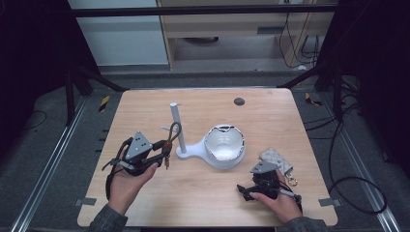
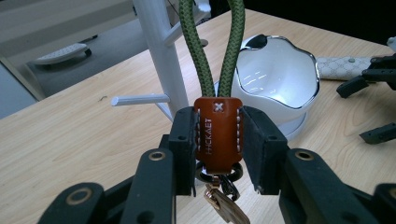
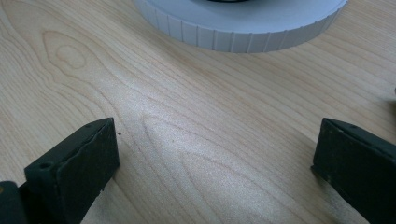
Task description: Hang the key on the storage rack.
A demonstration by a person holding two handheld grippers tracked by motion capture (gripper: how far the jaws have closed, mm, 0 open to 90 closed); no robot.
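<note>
Left tongs (image 2: 218, 140) are clamped on the brown leather tab (image 2: 217, 135) of a keychain, pads squeezing it from both sides. The green cord loop (image 2: 217, 51) stands up and away from the tab; a metal ring and brass clasp (image 2: 224, 205) dangle below it.

In the high view we see the left tongs (image 1: 162, 150) held just left of the white stand post (image 1: 177, 128), the cord loop (image 1: 173, 130) reaching toward it and nearly meeting the post. The stand rises upright from a white base (image 1: 191, 151) on the tabletop (image 1: 203, 193).

Relation that matters: the loop's long axis runs along the tongs' line, pointing at the stand. A short white peg (image 2: 140, 99) juts sideways from the post, below and left of the loop as the left gripper view has it. We judge the job in hand is hanging the loop on a peg; the loop opening must come over a peg's tip, so it likely needs to shift across and settle down onto it. The post top (image 1: 174, 105) is another candidate.

The left hand (image 1: 126, 186) is plainly the nearer one. Right tongs (image 3: 215, 163) are spread wide with nothing between them, low over bare wood near the ribbed base of the white bowl-shaped dish (image 1: 224, 145). A patterned pouch (image 1: 276, 158) lies just beyond the right tongs (image 1: 246, 191).
</note>
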